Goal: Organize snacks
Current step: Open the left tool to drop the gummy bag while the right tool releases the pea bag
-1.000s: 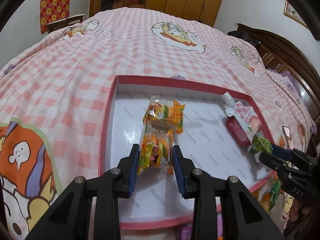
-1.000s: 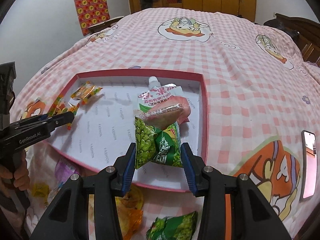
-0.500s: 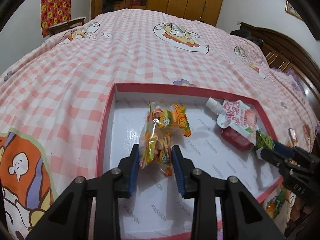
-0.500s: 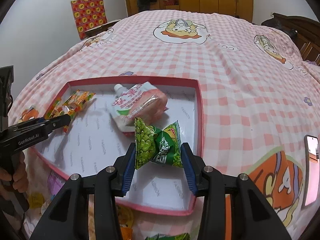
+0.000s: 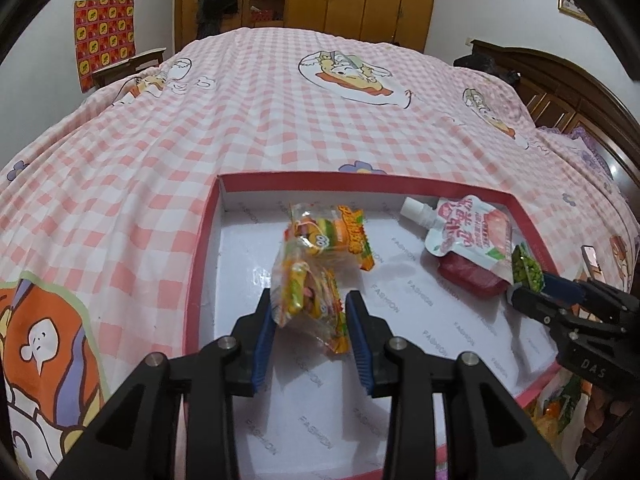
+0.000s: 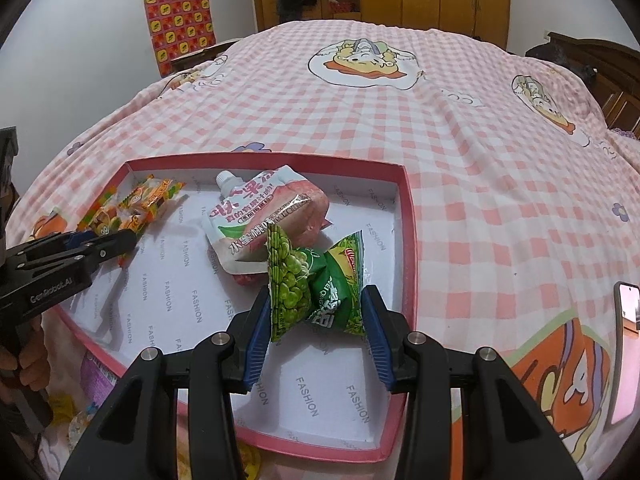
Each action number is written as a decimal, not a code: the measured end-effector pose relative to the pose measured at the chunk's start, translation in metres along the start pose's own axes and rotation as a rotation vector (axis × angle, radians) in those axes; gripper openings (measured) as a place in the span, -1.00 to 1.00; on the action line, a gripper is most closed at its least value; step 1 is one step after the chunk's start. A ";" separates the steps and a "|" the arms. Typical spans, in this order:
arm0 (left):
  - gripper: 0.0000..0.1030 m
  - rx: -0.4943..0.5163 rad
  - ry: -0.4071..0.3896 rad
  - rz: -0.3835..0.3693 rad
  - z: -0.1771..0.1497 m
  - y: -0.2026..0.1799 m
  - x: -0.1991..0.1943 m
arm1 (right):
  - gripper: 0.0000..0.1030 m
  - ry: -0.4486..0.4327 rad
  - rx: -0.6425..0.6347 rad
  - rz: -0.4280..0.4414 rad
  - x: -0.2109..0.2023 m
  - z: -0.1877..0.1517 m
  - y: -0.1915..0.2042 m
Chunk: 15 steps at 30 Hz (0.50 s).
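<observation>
Over the white floor of the pink-rimmed box (image 5: 200, 248), two snack packs hang in my grippers, and the step in hand, as I judge it, is setting each one down inside. The orange gummy pack (image 5: 310, 300) sits between the fingers of my left gripper (image 5: 310, 322), above the box's left half, just in front of a second orange gummy pack (image 5: 340, 236) that already lies on the floor. The green pea pack (image 6: 316, 284) is clamped in my right gripper (image 6: 316, 320), above the right half, its top corner overlapping the pink spouted pouch (image 6: 256, 216) in the right wrist view.

To do this well, I lower each pack until it rests on the box floor, place like beside like, keep the pea pack clear of the pouch, and release only when the pack is supported.

Left fingers (image 5: 264, 332): they have just been opening; the left pad touches the pack, while a narrow gap shows at the right pad, so the grip reads as loosened. Right fingers (image 6: 256, 332): narrowly set, both pads pressing the pea pack's sides, crumpling it.

More loose snacks (image 6: 88, 420) lie on the checked bedspread (image 6: 460, 140) near the box's front edge. A phone (image 6: 626, 352) lies at the right.
</observation>
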<state>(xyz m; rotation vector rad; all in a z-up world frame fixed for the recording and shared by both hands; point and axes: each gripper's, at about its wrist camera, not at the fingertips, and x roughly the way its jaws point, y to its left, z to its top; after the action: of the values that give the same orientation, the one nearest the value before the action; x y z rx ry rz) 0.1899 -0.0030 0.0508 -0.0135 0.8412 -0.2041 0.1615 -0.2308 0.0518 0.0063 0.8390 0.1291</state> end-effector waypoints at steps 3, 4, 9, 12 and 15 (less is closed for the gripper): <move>-0.14 -0.002 0.004 -0.024 0.000 -0.001 -0.003 | -0.10 -0.001 -0.003 -0.005 0.001 -0.001 0.001; -0.12 -0.004 0.004 -0.030 0.000 -0.001 -0.004 | -0.07 -0.001 -0.002 -0.004 0.001 0.000 0.001; 0.00 -0.033 0.000 -0.030 0.000 0.003 -0.012 | 0.02 -0.016 0.007 0.018 -0.001 -0.001 -0.002; 0.03 -0.047 0.007 -0.040 0.001 0.005 -0.017 | 0.09 -0.016 0.005 0.034 -0.003 -0.002 -0.002; 0.03 -0.053 0.014 -0.044 0.000 0.006 -0.022 | 0.10 -0.017 -0.005 0.037 -0.004 -0.003 0.000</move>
<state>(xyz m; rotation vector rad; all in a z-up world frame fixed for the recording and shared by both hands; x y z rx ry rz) 0.1764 0.0072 0.0665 -0.0800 0.8607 -0.2238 0.1563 -0.2315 0.0531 0.0179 0.8222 0.1657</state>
